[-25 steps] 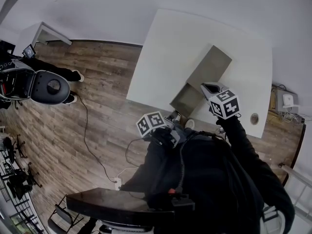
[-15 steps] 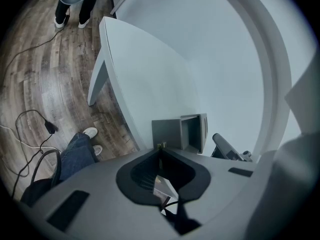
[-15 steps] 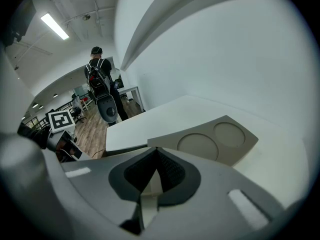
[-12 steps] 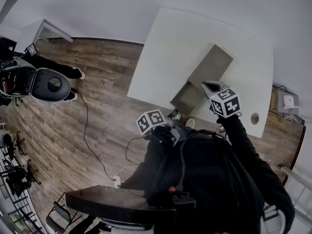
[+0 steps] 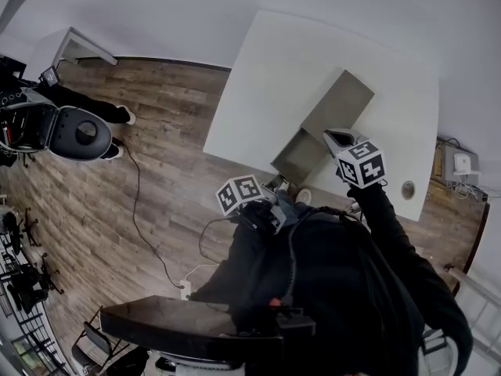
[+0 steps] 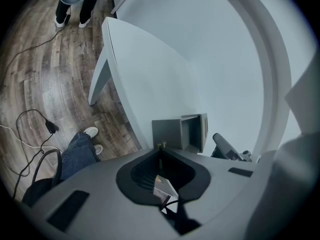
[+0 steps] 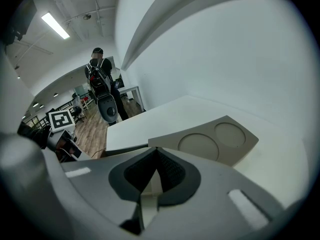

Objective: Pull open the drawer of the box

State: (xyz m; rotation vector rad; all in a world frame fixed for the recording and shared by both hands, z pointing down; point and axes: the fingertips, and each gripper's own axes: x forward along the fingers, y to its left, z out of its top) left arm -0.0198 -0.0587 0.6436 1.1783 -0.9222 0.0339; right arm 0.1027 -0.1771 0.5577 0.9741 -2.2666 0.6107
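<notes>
A grey box (image 5: 338,103) lies on the white table (image 5: 270,69), and its drawer (image 5: 301,157) stands pulled out toward the table's near edge. My left gripper (image 5: 276,185) is at the drawer's front, below the table edge. In the left gripper view its jaws (image 6: 160,147) are shut on a small handle at the drawer front (image 6: 171,132). My right gripper (image 5: 330,138) is over the box's near end. In the right gripper view it (image 7: 156,151) is shut with nothing in it, just short of the box top (image 7: 212,143) with its two round recesses.
A person (image 5: 86,112) stands by a round grey machine (image 5: 78,135) on the wooden floor at the far left. A cable (image 5: 145,225) runs across the floor. The table has a round hole (image 5: 408,190) near its right corner. My shoes (image 6: 90,132) are under the table edge.
</notes>
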